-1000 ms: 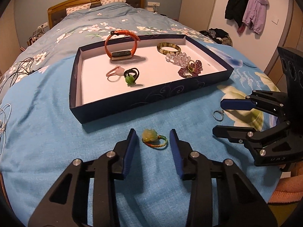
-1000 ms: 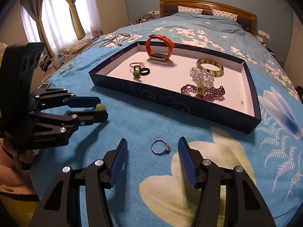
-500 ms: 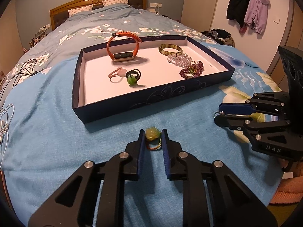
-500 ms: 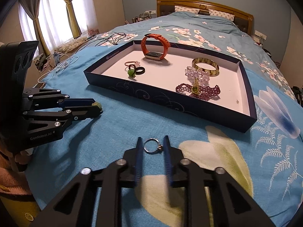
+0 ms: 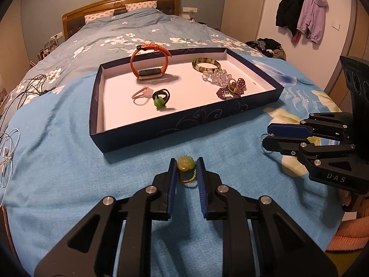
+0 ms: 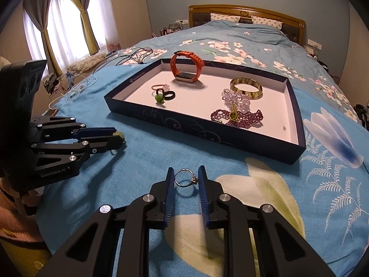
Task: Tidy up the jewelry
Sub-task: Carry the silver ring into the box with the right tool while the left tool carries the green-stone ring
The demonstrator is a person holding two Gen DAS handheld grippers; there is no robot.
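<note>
My left gripper (image 5: 186, 164) is shut on a yellow-green flower ring with a beaded band (image 5: 183, 164), held just above the blue bedspread in front of the tray. My right gripper (image 6: 185, 175) is shut on a silver ring with a small stone (image 6: 185, 178), lifted off the bedspread. A dark blue tray (image 5: 143, 137) with a pale floor lies beyond both. It holds an orange watch (image 5: 148, 63), a pink ring (image 5: 141, 94), a black-and-green ring (image 5: 160, 99), a bangle (image 5: 206, 65), clear beads (image 5: 216, 76) and a purple bead bracelet (image 5: 231, 90). Each gripper shows in the other's view: right (image 5: 266, 139), left (image 6: 121, 138).
Cables (image 5: 20, 92) and white earphones (image 5: 8, 152) lie on the bed at the left. The headboard (image 5: 117, 5) stands at the far end. Coats (image 5: 302, 9) hang on the right wall. Curtained windows (image 6: 57, 23) are at the left of the right wrist view.
Both grippers have closed, the left on the flower ring and the right on the silver ring, and both have lifted their rings slightly off the bedspread.
</note>
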